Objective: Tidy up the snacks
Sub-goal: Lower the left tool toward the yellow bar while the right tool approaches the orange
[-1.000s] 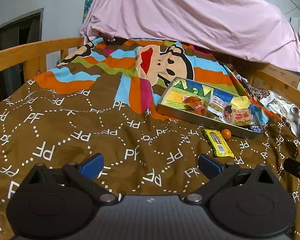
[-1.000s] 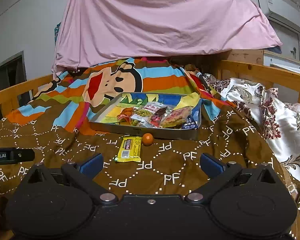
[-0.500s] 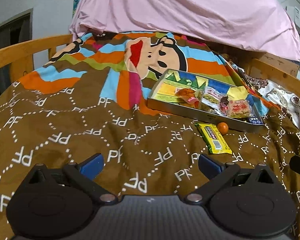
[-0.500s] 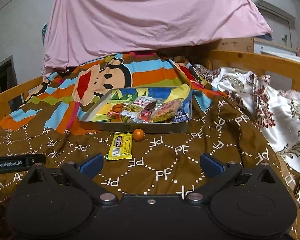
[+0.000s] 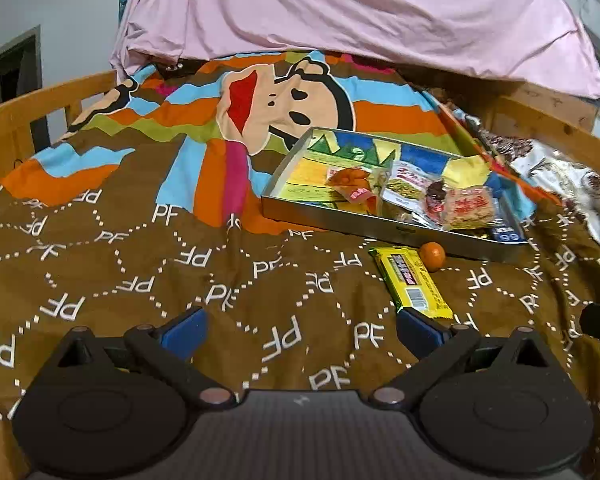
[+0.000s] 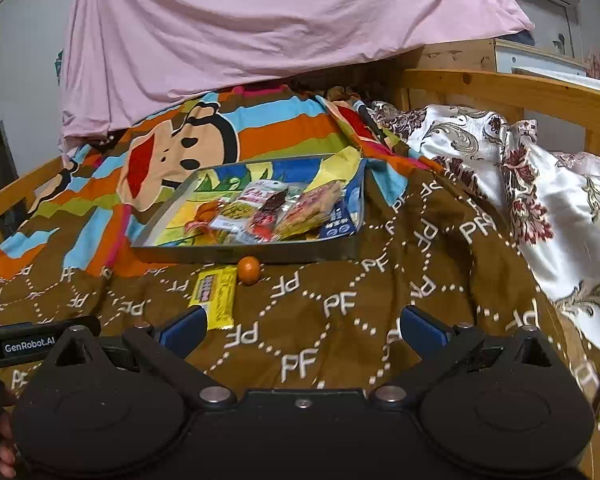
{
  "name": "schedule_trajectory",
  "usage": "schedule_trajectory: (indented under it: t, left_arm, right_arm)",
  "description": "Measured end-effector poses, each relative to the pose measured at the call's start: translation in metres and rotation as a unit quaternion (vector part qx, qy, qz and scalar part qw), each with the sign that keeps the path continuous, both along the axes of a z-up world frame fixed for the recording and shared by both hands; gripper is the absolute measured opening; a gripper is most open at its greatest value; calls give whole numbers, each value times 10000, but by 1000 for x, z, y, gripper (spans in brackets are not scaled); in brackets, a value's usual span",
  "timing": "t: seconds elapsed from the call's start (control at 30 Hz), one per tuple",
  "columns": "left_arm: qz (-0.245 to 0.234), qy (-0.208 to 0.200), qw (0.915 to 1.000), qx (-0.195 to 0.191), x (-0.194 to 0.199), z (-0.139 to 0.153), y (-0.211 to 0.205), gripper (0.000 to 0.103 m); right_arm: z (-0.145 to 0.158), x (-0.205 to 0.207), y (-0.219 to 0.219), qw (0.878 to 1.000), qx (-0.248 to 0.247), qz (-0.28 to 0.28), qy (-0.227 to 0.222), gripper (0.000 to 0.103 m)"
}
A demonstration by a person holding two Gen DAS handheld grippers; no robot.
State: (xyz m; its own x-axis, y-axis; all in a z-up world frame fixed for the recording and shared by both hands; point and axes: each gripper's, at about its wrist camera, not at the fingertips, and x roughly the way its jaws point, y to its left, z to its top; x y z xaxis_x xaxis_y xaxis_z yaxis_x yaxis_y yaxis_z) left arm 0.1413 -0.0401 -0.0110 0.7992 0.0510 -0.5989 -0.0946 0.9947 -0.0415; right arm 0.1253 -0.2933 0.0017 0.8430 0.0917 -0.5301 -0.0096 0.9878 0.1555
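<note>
While both grippers, left (image 5: 300, 326) and right (image 6: 300, 326), are hovering with jaws apart and empty, a yellow bar (image 6: 216, 296) and a small orange ball (image 6: 248, 269) are lying just in front of the tray (image 6: 240, 254), not yet put away. Several packets (image 6: 268, 210) are sitting inside the tray. "PF" is repeating across the blanket (image 6: 340, 320); "GenRobot.AI" is showing on the left tool.

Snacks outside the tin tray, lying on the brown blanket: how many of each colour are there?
Yellow: 1, the yellow wrapped bar.
Orange: 1, the small round orange snack.
Total: 2, both lying just in front of the tin tray.
</note>
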Motion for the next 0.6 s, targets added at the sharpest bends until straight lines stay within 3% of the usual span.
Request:
schedule_trajectory:
  t: [0.33,0.6]
  left_arm:
    - [-19,195,9992,342,34,-1,-26,103]
    - [-178,196,9968,753,49,-11,-43,102]
  right_arm:
    - [-10,48,1,9968,-577,506,-210,102]
    - [-24,94,-15,9974,-472,533,-120,102]
